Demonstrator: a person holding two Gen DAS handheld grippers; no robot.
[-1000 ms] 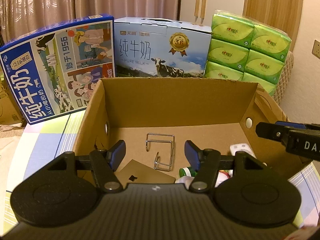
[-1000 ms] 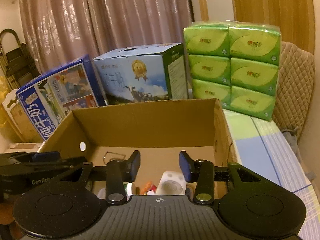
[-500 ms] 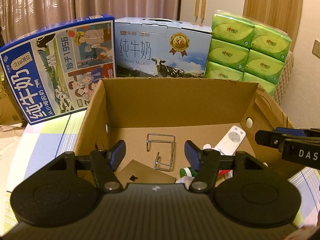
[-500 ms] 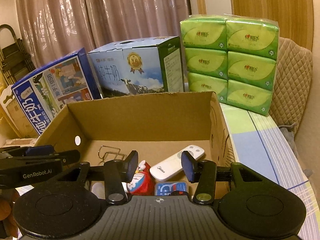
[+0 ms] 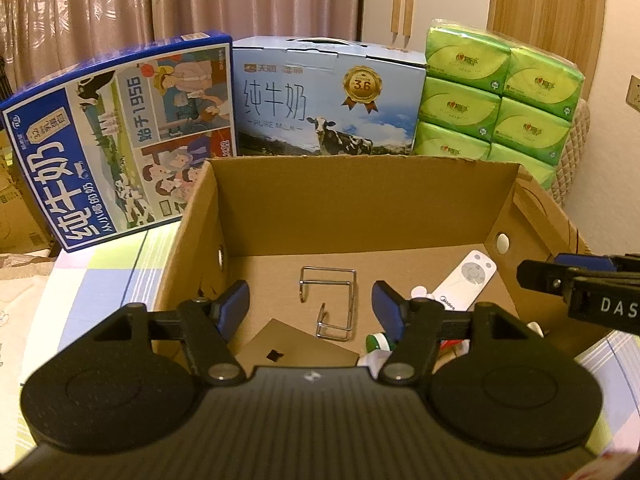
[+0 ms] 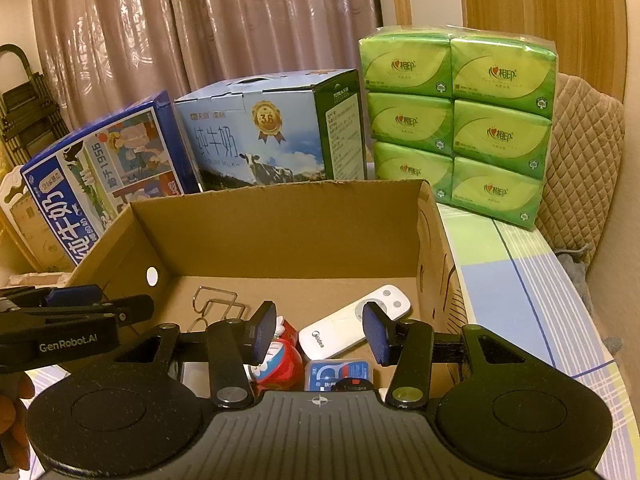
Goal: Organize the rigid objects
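Observation:
An open cardboard box holds a white remote lying flat, a bent wire hook, a red cartoon figure, a blue-lidded case and a brown card. My left gripper hangs over the box's near edge; its jaws are opening and nothing is between them. My right gripper is open above the near right part of the box, with the remote lying below and beyond its fingers, untouched.
Two milk cartons and a pack of green tissues stand right behind the box. A checked cloth covers the surface to the right. A quilted chair back is at far right, curtains behind.
The white remote left the right gripper's fingers and now lies flat on the box floor at the right. The left jaws have spread wider. Both grippers stayed in place.

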